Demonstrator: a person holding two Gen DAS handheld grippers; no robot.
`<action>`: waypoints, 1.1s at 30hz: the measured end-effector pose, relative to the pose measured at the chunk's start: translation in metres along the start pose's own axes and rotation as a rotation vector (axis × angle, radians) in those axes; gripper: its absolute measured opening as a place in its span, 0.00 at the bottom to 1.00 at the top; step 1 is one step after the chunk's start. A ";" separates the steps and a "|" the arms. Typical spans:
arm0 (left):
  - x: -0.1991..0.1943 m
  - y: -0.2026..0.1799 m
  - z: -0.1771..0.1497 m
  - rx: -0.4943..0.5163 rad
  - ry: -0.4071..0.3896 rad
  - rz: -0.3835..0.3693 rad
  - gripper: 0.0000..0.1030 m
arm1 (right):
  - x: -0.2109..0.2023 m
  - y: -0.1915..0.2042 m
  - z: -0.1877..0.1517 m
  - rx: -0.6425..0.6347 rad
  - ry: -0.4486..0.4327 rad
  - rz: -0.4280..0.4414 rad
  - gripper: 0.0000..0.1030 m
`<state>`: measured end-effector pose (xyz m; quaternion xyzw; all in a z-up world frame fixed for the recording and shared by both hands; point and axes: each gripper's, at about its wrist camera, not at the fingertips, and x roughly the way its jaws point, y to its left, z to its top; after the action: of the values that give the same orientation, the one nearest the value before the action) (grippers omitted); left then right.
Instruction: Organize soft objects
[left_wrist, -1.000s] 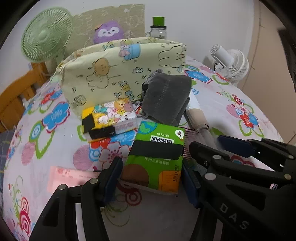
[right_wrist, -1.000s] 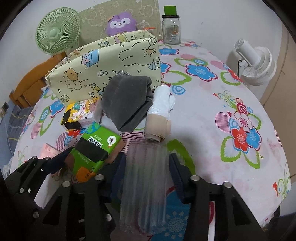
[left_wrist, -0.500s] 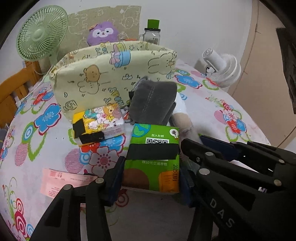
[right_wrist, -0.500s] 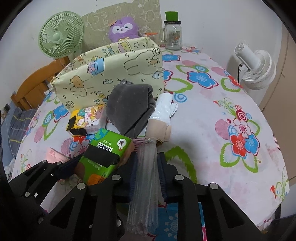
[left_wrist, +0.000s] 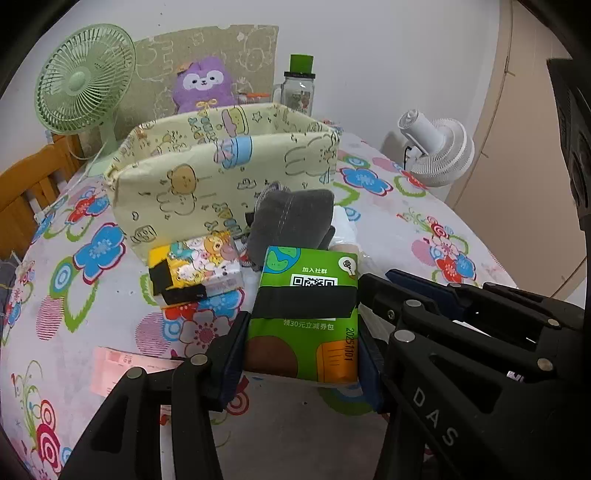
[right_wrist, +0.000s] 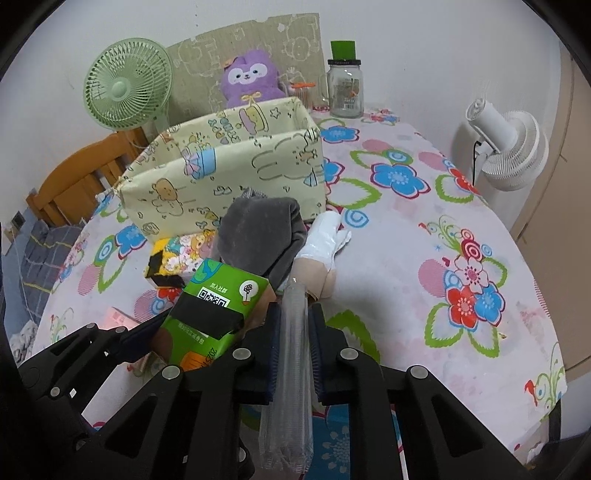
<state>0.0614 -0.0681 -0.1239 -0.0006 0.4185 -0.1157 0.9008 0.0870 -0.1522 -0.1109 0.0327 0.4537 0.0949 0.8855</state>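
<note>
Both tools closed in — left tool (left_wrist: 301, 350) clamps green tissue pack (left_wrist: 308, 314) | right tool (right_wrist: 293, 347) pinches clear air-cushion wrap (right_wrist: 291, 387) | fabric bin (right_wrist: 229, 166) — contents hidden

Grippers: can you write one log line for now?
left gripper: shut on green tissue pack | right gripper: shut on clear air-cushion wrap

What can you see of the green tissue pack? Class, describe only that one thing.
The green tissue pack is a soft, glossy plastic packet printed with a QR code, white lettering, brown and orange patches, and a black band across its middle. It sits tilted, squeezed at both sides between the left tongs, in front of the grey cloth.
</note>
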 end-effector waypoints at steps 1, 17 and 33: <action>-0.001 0.000 0.001 0.000 -0.002 0.001 0.52 | -0.002 0.000 0.001 0.000 -0.004 0.001 0.16; -0.029 -0.007 0.024 0.008 -0.063 0.013 0.52 | -0.030 0.004 0.024 -0.027 -0.070 -0.003 0.16; -0.055 -0.002 0.043 -0.001 -0.122 0.052 0.52 | -0.050 0.015 0.048 -0.055 -0.126 0.027 0.16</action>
<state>0.0596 -0.0628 -0.0542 0.0029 0.3627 -0.0917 0.9274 0.0948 -0.1458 -0.0404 0.0205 0.3941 0.1170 0.9114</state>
